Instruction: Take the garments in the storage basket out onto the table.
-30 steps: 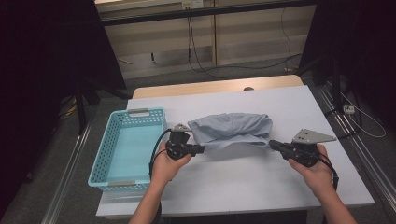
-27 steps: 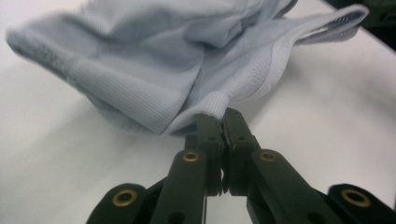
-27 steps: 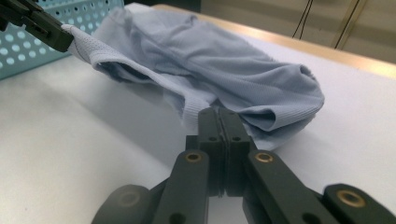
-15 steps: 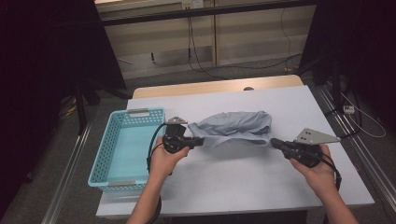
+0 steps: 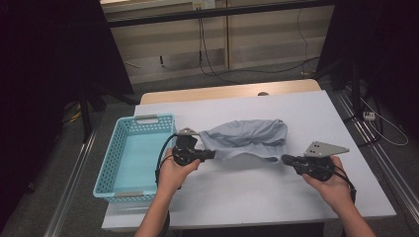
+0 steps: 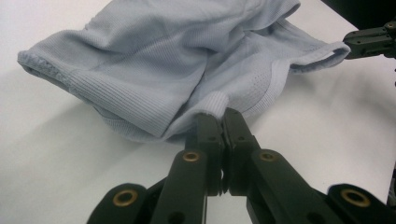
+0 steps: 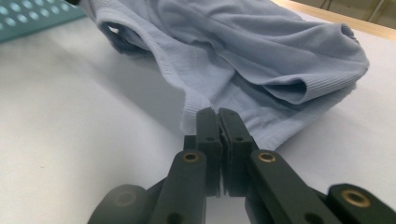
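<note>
A: Surface noted: the worktop [image 5: 237, 197] was white and matte, with a bare wooden strip along its far edge. A pale blue garment [image 5: 247, 138] lay crumpled near its middle.

B: Claws?

A: The left claw [image 5: 211, 154] was clamped together on a ribbed hem at the garment's left end; in the left gripper view the cloth disappeared between the jaw tips. The right claw [image 5: 285, 158] was closed at the garment's right lower edge, its tips touching the fabric; the right gripper view showed the hem running in between the jaws, so it was pinched there too.

B: Anything else on the surface?

A: A turquoise perforated basket [image 5: 116, 163] stood at the left edge, just beside the left hand [image 5: 174, 174], with nothing visible inside.

B: Room?

A: Dim. Dark curtains [image 5: 54, 59] hung on both sides, cables [image 5: 207, 44] trailed over the grey floor beyond the worktop, and a light panelled wall [image 5: 257, 34] closed the back. Metal rails ran along the floor on both sides.
</note>
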`<state>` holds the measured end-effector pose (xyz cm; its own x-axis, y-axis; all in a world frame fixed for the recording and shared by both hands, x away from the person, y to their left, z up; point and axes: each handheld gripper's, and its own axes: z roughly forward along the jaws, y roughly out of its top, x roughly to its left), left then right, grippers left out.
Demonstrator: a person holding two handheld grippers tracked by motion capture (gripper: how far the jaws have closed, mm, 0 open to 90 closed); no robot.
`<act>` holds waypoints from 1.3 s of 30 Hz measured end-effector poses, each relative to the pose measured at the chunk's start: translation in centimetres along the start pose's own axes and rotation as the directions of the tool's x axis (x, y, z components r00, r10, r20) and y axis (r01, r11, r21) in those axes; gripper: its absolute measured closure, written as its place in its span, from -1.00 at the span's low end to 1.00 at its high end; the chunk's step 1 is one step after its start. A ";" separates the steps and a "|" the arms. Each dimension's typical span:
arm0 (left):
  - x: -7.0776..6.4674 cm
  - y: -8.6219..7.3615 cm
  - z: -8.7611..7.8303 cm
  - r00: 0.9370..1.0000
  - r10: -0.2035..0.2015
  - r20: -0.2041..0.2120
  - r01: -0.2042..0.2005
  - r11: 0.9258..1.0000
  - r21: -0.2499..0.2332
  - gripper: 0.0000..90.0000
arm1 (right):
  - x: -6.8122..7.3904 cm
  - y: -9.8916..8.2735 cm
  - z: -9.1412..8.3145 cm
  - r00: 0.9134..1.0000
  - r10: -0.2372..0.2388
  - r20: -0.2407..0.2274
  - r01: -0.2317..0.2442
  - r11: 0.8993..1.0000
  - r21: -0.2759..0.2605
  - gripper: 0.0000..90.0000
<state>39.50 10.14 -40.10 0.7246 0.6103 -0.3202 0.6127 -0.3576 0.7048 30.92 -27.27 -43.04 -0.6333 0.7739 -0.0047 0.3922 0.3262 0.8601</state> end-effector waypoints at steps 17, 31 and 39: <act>0.0 -0.2 0.1 1.000 0.006 -0.009 -0.006 1.000 0.024 0.96 | -0.6 0.0 -0.4 0.995 0.089 0.038 -0.088 0.996 -0.029 0.32; -0.3 -0.9 0.9 1.000 0.011 -0.019 -0.010 0.998 0.070 0.95 | -0.5 -1.1 2.0 0.995 0.092 0.027 -0.094 0.994 0.062 0.12; -0.2 -1.0 0.7 1.000 0.008 -0.021 -0.007 0.998 0.066 0.95 | -0.2 -2.0 3.0 0.996 0.085 0.036 -0.089 0.984 0.154 0.07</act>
<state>39.00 9.85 -41.18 0.7229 0.6218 -0.3013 0.6273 -0.4080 0.6633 32.26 -26.51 -46.26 -0.5735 0.8177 0.0498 0.5449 0.3353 0.7685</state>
